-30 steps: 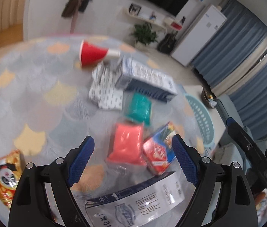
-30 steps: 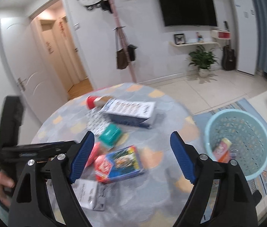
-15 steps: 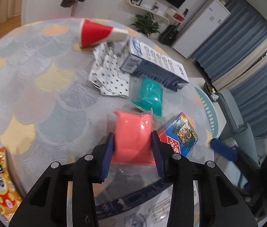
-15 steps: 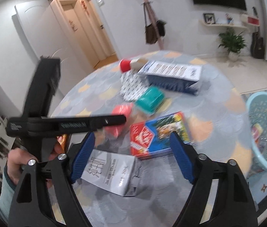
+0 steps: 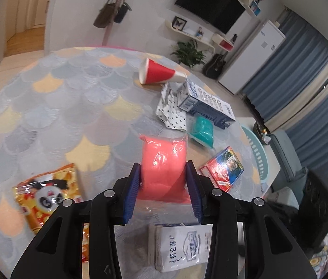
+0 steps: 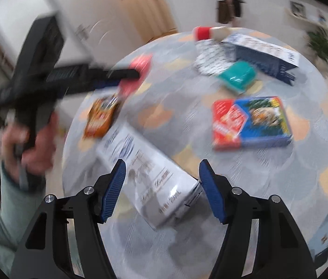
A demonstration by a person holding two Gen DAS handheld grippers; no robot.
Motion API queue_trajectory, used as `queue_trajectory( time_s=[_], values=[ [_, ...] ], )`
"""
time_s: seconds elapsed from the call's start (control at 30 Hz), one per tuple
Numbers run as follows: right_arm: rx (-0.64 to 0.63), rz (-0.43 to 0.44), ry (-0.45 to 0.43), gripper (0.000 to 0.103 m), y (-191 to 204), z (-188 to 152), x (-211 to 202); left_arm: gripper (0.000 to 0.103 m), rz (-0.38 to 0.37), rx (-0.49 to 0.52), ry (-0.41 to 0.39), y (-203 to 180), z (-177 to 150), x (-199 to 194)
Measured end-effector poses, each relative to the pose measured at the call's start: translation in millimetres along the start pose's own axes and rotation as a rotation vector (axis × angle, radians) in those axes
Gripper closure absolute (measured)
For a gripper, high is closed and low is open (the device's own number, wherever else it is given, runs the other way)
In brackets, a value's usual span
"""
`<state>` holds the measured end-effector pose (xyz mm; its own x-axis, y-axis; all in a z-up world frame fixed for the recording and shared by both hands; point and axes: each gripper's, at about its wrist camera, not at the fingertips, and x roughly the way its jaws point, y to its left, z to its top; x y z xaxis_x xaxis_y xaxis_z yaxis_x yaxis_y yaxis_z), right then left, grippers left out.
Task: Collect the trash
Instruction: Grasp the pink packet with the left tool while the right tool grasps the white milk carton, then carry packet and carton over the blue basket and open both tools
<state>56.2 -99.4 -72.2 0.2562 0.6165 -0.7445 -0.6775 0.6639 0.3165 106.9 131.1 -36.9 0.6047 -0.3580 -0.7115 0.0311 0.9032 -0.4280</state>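
My left gripper (image 5: 163,177) is shut on a pink packet (image 5: 164,162) and holds it above the round table (image 5: 59,107). The same packet (image 6: 138,69) shows blurred in the right wrist view, in the left gripper's jaws. My right gripper (image 6: 161,181) is open and hangs over a white carton (image 6: 145,174) that lies between its fingers; I cannot tell whether they touch it. The carton also shows in the left wrist view (image 5: 178,246). The light blue trash basket (image 5: 256,148) stands beyond the table's right edge.
On the table lie a red paper cup (image 5: 159,73), a dotted wrapper (image 5: 171,109), a blue-white box (image 5: 208,104), a teal packet (image 5: 202,130), a red-blue box (image 6: 250,121) and an orange snack bag (image 5: 47,193). A grey sofa (image 5: 289,160) stands at right.
My left gripper closed on the pink packet and lifted it off the table. My right gripper swung left and down over the white carton and narrowed its opening.
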Motion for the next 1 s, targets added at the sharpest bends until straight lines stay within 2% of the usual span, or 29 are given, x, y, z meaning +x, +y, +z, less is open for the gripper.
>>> queue_trajectory(
  time_s=[0.07,0.1,0.17,0.27,0.4,0.47,0.5,0.6,0.7,0.83,1.0],
  values=[
    [-0.101,-0.010,0.013,0.026,23.4,-9.9,-1.8,0.065,-0.001,-0.010,-0.014,3.9,-0.3,-5.5],
    [-0.159,-0.033,0.015,0.024,36.9,-14.5,-1.4,0.065,-0.002,-0.012,-0.018,4.2,-1.3,-6.3],
    [-0.260,-0.075,0.014,0.023,60.0,-20.8,1.7,0.065,-0.001,-0.018,-0.026,7.6,-1.0,-10.5],
    [-0.323,-0.126,0.010,0.023,78.0,-18.1,14.6,0.065,0.000,-0.022,-0.037,9.5,-1.3,-14.5],
    [-0.278,-0.138,0.020,0.027,73.0,-11.4,33.6,0.065,-0.001,-0.014,-0.042,10.0,-3.0,-18.2],
    [-0.244,-0.137,0.031,0.048,66.7,-10.7,38.5,0.065,-0.001,-0.009,-0.045,9.7,-3.5,-19.4],
    [-0.230,-0.129,0.028,0.051,62.4,-9.0,39.5,0.065,-0.003,-0.008,-0.047,9.4,-3.5,-20.2],
    [-0.181,-0.135,-0.006,0.052,52.7,-6.3,28.3,0.065,-0.010,0.002,-0.055,4.6,-1.8,-22.2],
    [-0.130,-0.122,-0.079,0.052,44.4,-1.0,-0.5,0.065,-0.034,0.028,-0.076,-7.5,2.6,-26.9],
    [-0.070,-0.212,-0.194,0.052,25.7,13.5,-44.6,0.065,-0.079,0.087,-0.097,-35.4,12.1,-28.2],
    [0.035,-0.354,-0.308,0.052,-10.2,21.7,-94.6,0.065,-0.131,0.176,-0.083,-83.3,23.1,-10.8]
  ],
)
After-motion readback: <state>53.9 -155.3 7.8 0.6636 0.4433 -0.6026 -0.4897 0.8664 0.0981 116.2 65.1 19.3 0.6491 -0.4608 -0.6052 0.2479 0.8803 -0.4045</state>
